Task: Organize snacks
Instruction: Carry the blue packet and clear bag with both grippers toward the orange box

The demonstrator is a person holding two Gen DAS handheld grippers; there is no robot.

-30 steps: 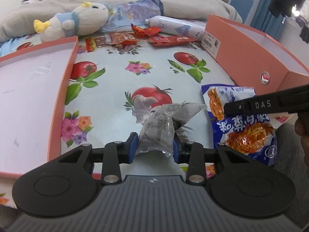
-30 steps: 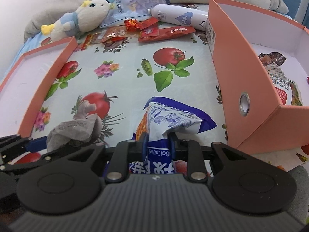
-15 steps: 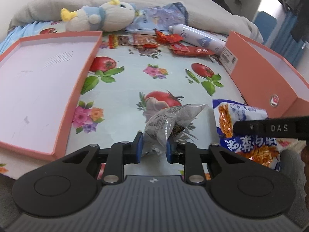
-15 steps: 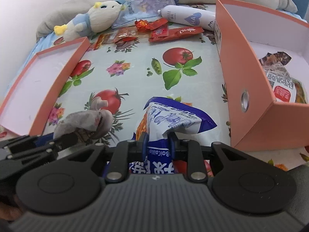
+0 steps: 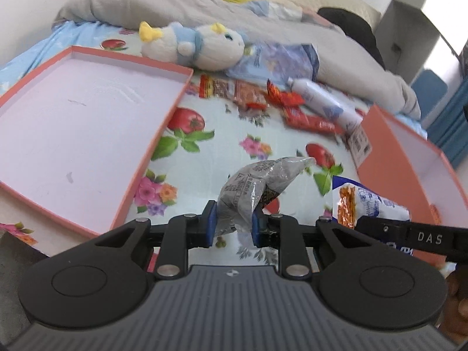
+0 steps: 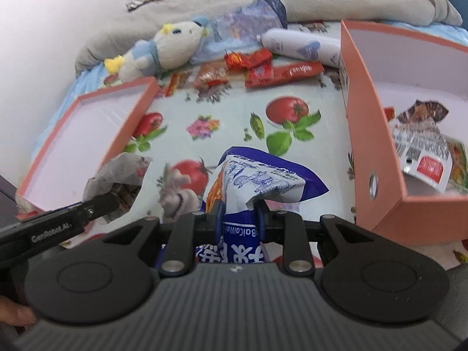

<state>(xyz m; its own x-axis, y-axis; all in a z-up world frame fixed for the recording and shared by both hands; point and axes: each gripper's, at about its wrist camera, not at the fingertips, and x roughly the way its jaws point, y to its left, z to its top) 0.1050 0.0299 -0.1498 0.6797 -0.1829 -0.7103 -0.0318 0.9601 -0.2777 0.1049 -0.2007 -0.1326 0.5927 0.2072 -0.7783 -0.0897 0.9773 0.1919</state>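
My left gripper (image 5: 233,224) is shut on a crumpled silver snack packet (image 5: 257,182), held up off the flowered cloth. The same silver packet (image 6: 117,180) shows at the lower left of the right wrist view. My right gripper (image 6: 239,221) is shut on a blue and white snack bag (image 6: 257,181), also lifted; that bag (image 5: 368,204) appears at the right of the left wrist view. A shallow pink lid (image 5: 73,134) lies open to the left. A deep pink box (image 6: 409,134) stands to the right with a snack packet (image 6: 424,149) inside.
Red and orange snack packets (image 5: 280,105) lie at the far side of the cloth, beside a white tube (image 5: 324,105), a plush duck (image 5: 196,44) and a bluish bag (image 5: 278,61). A grey quilt (image 5: 204,11) lies behind. A hand (image 5: 456,295) shows at the lower right.
The left gripper's jaws closed tighter on the silver packet. Both grippers rose with their packets, and the left one rolled, bringing more of the pink lid into view.
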